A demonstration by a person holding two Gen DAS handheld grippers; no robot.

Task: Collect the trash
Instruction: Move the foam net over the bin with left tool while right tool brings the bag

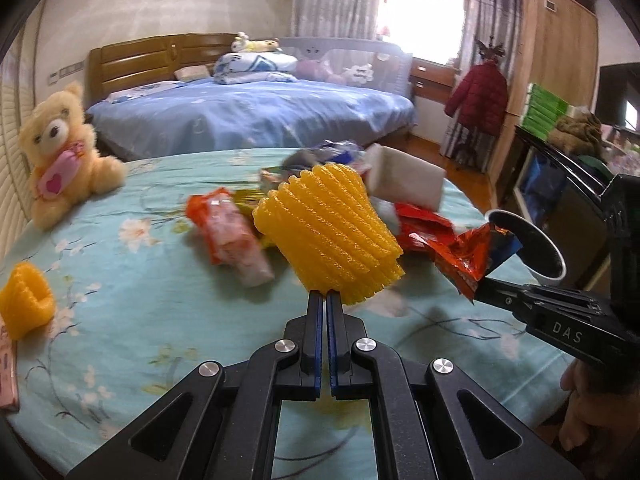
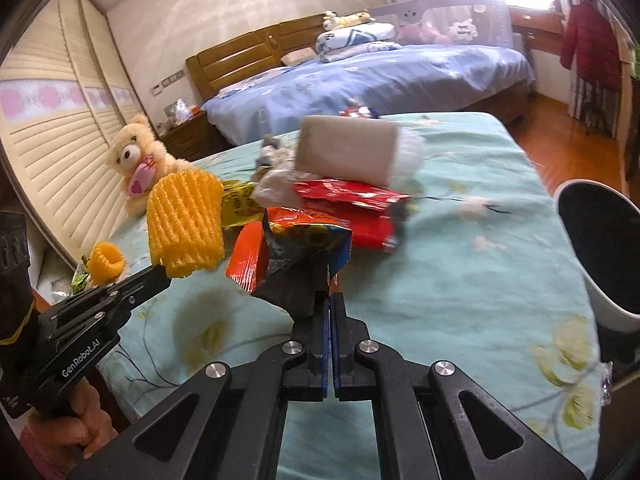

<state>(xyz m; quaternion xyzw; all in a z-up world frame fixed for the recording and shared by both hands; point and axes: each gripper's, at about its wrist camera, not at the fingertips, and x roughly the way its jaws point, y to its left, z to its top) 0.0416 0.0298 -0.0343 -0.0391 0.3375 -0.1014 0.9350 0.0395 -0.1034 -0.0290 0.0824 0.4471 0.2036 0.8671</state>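
My left gripper is shut on the lower edge of a yellow foam fruit net, which is held up above the teal floral bedcover. The right wrist view shows the same net at the left gripper. My right gripper is shut on a crumpled orange and blue snack wrapper, also lifted off the cover. That wrapper hangs close to a dark, white-rimmed bin, which stands at the right edge of the right wrist view.
More trash lies on the cover: an orange packet, a red wrapper, a white foam block and a second yellow net. A teddy bear sits at the far left. A blue bed stands behind.
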